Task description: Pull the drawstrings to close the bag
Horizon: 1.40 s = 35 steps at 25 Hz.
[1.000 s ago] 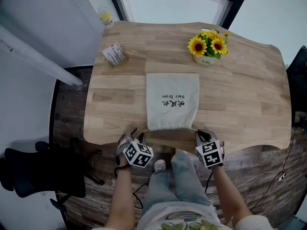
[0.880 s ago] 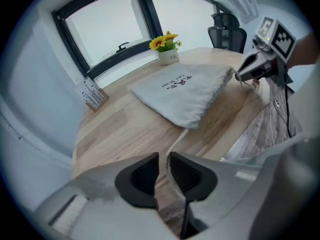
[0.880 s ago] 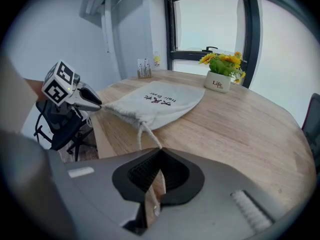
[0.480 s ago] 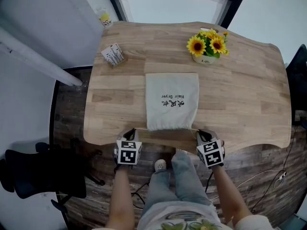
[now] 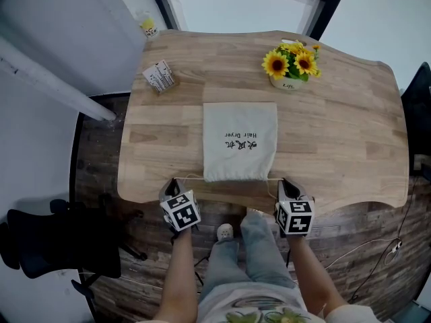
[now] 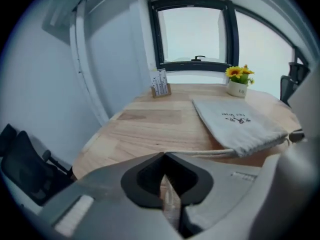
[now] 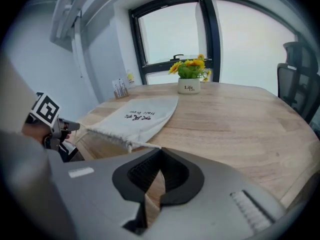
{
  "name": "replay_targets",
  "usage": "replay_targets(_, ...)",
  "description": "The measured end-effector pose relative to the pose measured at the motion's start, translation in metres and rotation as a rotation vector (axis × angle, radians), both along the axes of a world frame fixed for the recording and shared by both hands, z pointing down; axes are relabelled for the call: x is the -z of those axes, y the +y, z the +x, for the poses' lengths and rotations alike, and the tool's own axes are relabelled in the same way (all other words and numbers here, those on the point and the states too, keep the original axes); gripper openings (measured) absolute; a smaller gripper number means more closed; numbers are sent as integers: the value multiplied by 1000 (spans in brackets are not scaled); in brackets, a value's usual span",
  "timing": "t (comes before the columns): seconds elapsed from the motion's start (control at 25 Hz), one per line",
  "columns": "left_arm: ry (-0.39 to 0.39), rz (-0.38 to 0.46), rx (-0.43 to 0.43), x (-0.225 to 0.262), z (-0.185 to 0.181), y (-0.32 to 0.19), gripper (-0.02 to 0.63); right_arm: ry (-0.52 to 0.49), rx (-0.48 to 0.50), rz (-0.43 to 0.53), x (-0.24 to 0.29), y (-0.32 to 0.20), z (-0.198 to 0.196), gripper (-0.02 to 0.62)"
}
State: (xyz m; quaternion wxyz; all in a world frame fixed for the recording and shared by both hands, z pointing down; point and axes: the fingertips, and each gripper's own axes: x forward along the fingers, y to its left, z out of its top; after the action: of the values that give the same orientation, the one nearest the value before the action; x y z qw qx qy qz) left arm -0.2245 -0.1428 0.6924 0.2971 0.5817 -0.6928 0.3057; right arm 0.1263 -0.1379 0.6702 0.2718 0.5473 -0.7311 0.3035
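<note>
1. The left claw [image 5: 170, 182] was pinched shut on the left drawstring [image 5: 188, 177] at the worktop's [image 5: 337, 133] near edge
2. The bag [image 5: 240, 140] lay flat mid-worktop, its gathered mouth toward the person, cords stretched out to either side, a sunflower pot [image 5: 289, 66] beyond it
3. The right claw [image 5: 284, 182] was clamped tight on the right drawstring [image 5: 273, 179], just beside the mouth's corner

Left hand-held gripper [image 5: 172, 182]: jaws pressed tight together, nipping the drawstring [image 5: 192, 177] right at the near edge of the worktop [image 5: 337, 147], left of its middle; nose tipped down and away.
Right hand-held gripper [image 5: 285, 182]: jaws together too, pinching the drawstring at that same near edge, right of the middle.
Left forearm [image 5: 176, 274]: bare, reaching up to that edge.
Right forearm [image 5: 308, 274]: bare, angled slightly inward toward that edge.
</note>
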Motion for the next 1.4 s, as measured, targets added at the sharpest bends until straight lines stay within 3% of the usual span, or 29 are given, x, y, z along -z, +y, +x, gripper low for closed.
replay_targets(0.08, -11, 12, 26, 2, -4, 0, 6, 2, 9, 23, 6, 0, -2, 3)
replay_targets(0.2, -110, 34, 33, 14, -11, 0, 6, 11, 6, 65, 15, -2, -1, 3)
replay_targets(0.28, -159, 56, 89, 22, -20, 3, 8, 4, -34, 100, 24, -4, 4, 3)
replay_targets(0.4, -138, 115, 222, 37, -39, 7, 12, -9, -94, 161, 40, -8, 13, 3)
replay_targets(0.48, -118, 167, 263, 53, -48, 5, 12, -15, -113, 197, 50, -10, 19, 3)
replay_targets(0.64, -112, 258, 261, 84, -52, -5, 15, -2, -127, 271, 72, -15, 22, 3)
replay_targets(0.76, -65, 314, 270, 107, -44, -10, 18, 28, -201, 276, 82, -17, 33, 3)
replay_targets(0.92, -71, 403, 192, 151, -26, -19, 22, 104, -317, 271, 92, -18, 59, 3)
replay_targets(1.08, -106, 467, 118, 191, -15, -23, 23, 68, -425, 323, 115, -22, 81, 3)
replay_targets(1.4, -41, 513, 196, 228, -42, -18, 23, -48, -566, 443, 171, -22, 128, 3)
